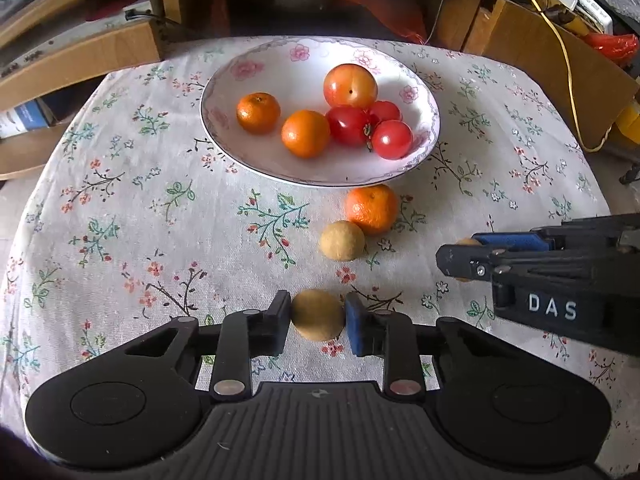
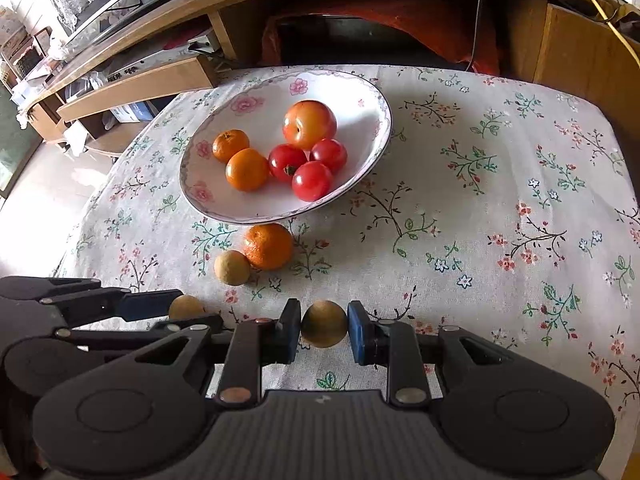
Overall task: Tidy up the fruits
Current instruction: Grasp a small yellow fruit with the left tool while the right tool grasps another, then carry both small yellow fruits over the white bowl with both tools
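left gripper (image 1: 317, 322): clamped on longan (image 1: 317, 320) | right gripper (image 2: 324, 326): clamped on second longan (image 2: 324, 323) | bowl (image 1: 280, 68): upper centre

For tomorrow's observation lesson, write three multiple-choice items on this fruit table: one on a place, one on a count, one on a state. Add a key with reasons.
1. Where does the loose orange lie?
A. in the bowl
B. on the cloth just outside the bowl's near rim
C. in a gripper

2. How many red tomatoes are in the bowl?
A. one
B. three
C. five

3. What is the left gripper doing?
A. hanging open over the bowl
B. shut on nothing
C. shut on a small tan fruit

Key: B, it rests on the cloth beside a tan fruit; B, three red ones cluster together; C, the fruit sits between its pads.
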The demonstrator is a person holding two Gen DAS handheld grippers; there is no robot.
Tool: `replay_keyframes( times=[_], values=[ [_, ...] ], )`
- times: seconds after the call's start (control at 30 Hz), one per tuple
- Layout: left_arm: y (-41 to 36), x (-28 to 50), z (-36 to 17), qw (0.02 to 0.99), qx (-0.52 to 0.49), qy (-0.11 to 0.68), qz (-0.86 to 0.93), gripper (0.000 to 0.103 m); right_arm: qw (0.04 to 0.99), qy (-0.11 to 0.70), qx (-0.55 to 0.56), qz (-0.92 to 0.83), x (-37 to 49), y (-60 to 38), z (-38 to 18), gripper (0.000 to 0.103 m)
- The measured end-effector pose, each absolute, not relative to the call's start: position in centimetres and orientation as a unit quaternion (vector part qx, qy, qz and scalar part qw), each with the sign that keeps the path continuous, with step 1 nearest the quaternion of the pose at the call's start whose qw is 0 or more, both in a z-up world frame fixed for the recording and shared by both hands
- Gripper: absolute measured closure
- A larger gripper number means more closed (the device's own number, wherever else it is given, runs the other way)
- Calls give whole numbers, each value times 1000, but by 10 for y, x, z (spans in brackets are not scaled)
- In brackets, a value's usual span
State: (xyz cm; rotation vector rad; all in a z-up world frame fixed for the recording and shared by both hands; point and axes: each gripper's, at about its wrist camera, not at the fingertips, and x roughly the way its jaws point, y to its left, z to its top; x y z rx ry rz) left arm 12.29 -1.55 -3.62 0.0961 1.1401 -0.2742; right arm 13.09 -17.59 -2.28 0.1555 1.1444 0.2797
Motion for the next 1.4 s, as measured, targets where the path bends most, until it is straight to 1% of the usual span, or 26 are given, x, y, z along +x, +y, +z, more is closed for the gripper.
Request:
replay_keyframes(
  times=[0.17,0.73,1.07,1.4],
  values=[
    [-21,121,-28,837,55,526,-141,67,829,537,70,137,131,-173,-21,78],
    [-21,146,-1,859,28,494,-133,68,851,501,79,137,150,-173,3,78],
    [-20,176,1,864,20,488,-120,68,858,489,88,134,179,-173,4,78],
    [-20,198,-10,862,15,495,-106,68,859,484,95,135,206,-173,-10,77]
  ],
)
